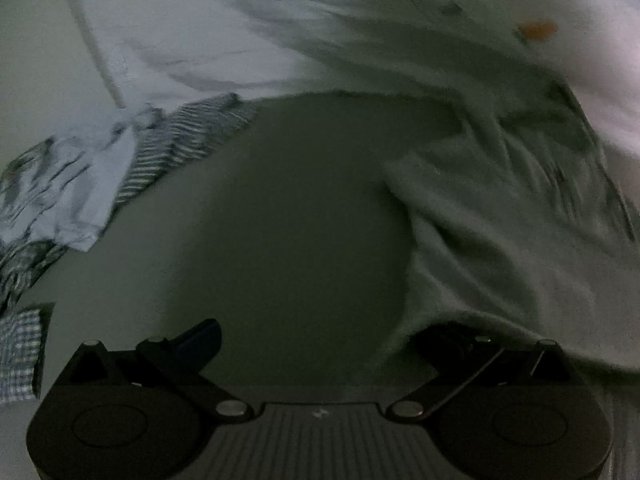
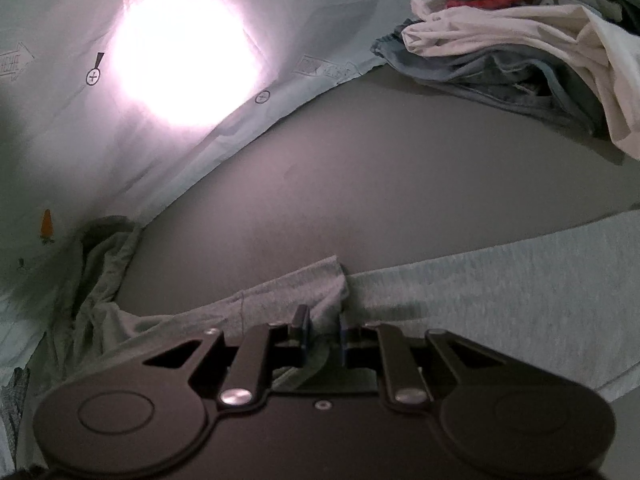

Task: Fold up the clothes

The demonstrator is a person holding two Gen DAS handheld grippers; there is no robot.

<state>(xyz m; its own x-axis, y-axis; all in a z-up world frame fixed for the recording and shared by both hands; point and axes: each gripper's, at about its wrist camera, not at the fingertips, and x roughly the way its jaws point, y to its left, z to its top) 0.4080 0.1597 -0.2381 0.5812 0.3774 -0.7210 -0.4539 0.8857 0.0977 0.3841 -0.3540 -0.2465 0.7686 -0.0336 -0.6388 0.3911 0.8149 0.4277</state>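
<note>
A light grey knit garment (image 1: 500, 232) hangs at the right of the left wrist view, blurred by motion. My left gripper (image 1: 320, 340) is open; the garment drapes over its right finger (image 1: 444, 340), while its left finger (image 1: 200, 336) is bare. In the right wrist view the same grey garment (image 2: 500, 292) lies across the dark grey table (image 2: 380, 168). My right gripper (image 2: 323, 330) is shut on a bunched fold of the grey garment (image 2: 320, 292).
A white printed sheet (image 2: 100, 140) covers the left side, with a bright glare. A pile of clothes (image 2: 520, 40) sits at the far right. Striped and checked clothes (image 1: 168, 152) lie at the left in the left wrist view.
</note>
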